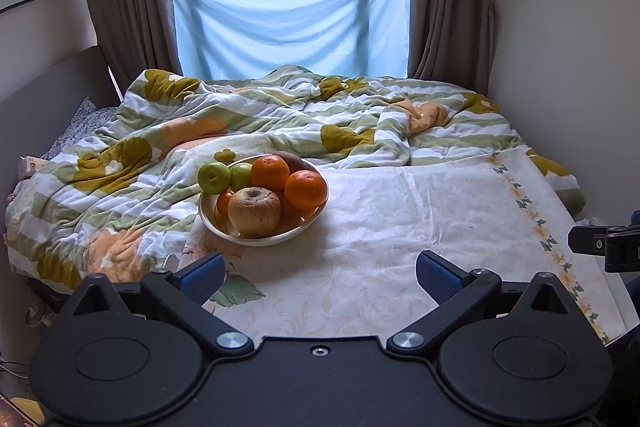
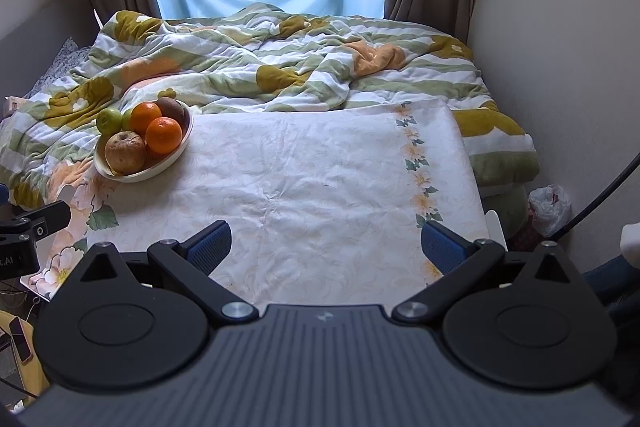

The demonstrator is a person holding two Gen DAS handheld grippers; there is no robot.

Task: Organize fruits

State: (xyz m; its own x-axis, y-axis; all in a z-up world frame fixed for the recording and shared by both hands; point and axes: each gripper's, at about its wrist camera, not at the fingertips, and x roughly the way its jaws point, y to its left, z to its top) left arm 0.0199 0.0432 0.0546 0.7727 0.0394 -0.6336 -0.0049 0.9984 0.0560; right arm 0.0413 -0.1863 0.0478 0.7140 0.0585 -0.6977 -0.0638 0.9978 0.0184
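Left wrist view first: our left gripper (image 1: pixel 320 273) hangs low over the white floral-print cloth (image 1: pixel 400 227), jaws spread wide and empty; our right gripper (image 2: pixel 326 241) is the same — likely so either can close on a fruit. Ahead and left, the shallow cream bowl (image 1: pixel 224 227) sits on the cloth's corner, heaping the fruits together: a wrinkled tan apple (image 1: pixel 255 211) in front, two oranges (image 1: pixel 305 189), green apples (image 1: pixel 214 178), a brown kiwi behind. Beyond lie the rumpled green-striped duvet (image 1: pixel 280 111) on the bed, a pale blue sheet (image 1: pixel 288 23) across the window, and brown curtains.
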